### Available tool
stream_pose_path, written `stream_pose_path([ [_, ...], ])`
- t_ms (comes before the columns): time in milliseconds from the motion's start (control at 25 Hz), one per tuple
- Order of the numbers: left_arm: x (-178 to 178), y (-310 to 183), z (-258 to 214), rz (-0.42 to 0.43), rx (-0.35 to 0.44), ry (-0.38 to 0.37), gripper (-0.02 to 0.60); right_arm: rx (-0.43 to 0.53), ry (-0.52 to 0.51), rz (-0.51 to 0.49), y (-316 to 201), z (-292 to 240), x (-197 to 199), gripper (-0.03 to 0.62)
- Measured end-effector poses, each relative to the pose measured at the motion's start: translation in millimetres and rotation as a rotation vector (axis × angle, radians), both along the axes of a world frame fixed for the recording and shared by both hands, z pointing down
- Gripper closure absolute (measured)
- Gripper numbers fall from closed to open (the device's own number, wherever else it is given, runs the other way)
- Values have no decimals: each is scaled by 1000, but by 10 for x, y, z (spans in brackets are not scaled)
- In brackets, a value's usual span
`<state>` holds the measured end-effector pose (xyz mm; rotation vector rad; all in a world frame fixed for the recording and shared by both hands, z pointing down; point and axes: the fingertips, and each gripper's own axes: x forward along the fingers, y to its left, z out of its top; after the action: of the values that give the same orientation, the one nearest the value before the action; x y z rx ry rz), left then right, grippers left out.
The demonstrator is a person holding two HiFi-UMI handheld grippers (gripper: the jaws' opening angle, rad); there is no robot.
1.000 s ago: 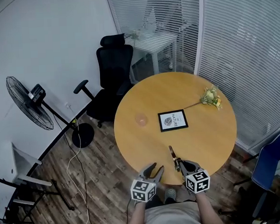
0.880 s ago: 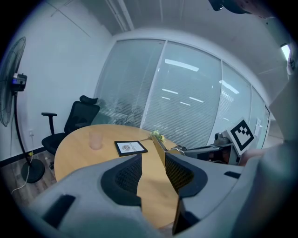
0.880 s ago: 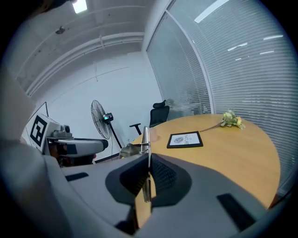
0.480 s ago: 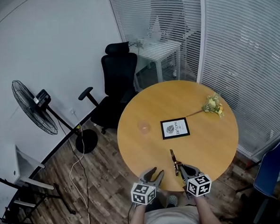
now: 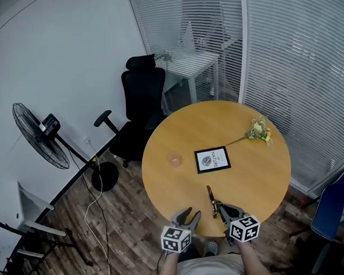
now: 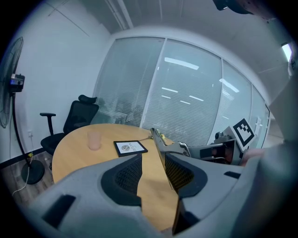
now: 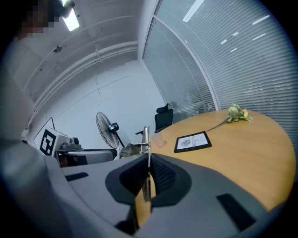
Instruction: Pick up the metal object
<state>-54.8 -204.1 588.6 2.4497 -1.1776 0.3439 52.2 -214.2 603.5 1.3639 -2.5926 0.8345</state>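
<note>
I have the right gripper clamped on the thin, flat, brassy metal object. In the right gripper view its jaws sit pressed together on the strip, which shows edge-on as a narrow bright line running out past the pads. From the head view the object juts forward from that gripper over the near edge of the round wooden tabletop, pointing toward the table's middle. In the left gripper view it slants upward, and its far tip stands clear of the wood.

My left gripper hangs just beside the right one, at the same near edge. Its jaws stand apart with nothing between them, only bare tabletop showing through the gap.

Near the centre of the tabletop lies a black-framed card with a white face. A pale pink translucent cup stands upright toward the left edge, apart from the card. A sprig of yellow and green flowers on a long stem lies toward the right edge, its stem pointing toward the card.

Off the table's far left edge stands a black office chair. A black pedestal fan stands further left on the wooden floor. A small white table sits against the blind-covered glass wall beyond.
</note>
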Motion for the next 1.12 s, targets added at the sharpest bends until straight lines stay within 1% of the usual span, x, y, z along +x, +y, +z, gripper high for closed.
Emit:
stream_pose_path([
  [280, -3, -26, -12, -3, 0, -8, 425, -1, 30, -22, 16, 26, -24, 591],
  [440, -12, -29, -17, -17, -7, -2, 436, -20, -5, -34, 35, 24, -42, 591],
  [560, -24, -39, -10, -31, -4, 5, 472, -18, -2, -43, 45, 33, -63, 591],
  [720, -25, -67, 2, -45, -4, 8, 495, -12, 12, -53, 32, 44, -68, 591],
  [920, -81, -58, 30, -65, -8, 10, 547, -18, -1, -46, 39, 49, -63, 591],
  [1000, -107, -53, 40, -74, -12, 9, 561, -22, -7, -40, 45, 50, -59, 591],
  [1120, -118, -65, 50, -83, -15, 2, 566, -26, -8, -32, 39, 57, -36, 591],
])
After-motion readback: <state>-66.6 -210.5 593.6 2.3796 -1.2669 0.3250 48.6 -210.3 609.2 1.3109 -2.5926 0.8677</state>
